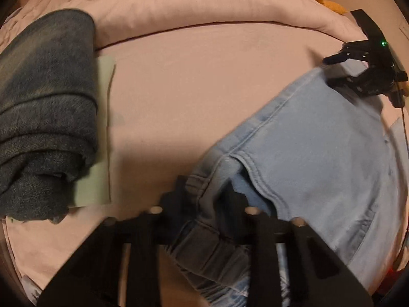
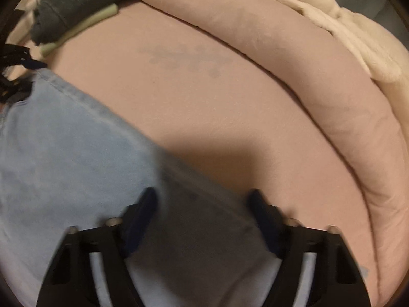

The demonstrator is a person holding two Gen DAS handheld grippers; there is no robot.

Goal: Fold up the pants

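Observation:
Light blue jeans [image 1: 319,153] lie on a pink bed sheet [image 1: 191,89]; they also show in the right wrist view [image 2: 64,153]. My left gripper [image 1: 207,199] is closed on the waistband and pocket end of the jeans. My right gripper [image 2: 202,204] is open, its fingers either side of the jeans' far edge; it also shows in the left wrist view [image 1: 332,70] at the jeans' far corner. The left gripper appears at the left edge of the right wrist view [image 2: 15,74].
A folded dark denim garment [image 1: 43,112] lies on a pale green folded cloth [image 1: 102,128] at the left. A pink rolled duvet [image 1: 204,7] runs along the back. A white and orange plush toy [image 2: 345,25] lies behind it.

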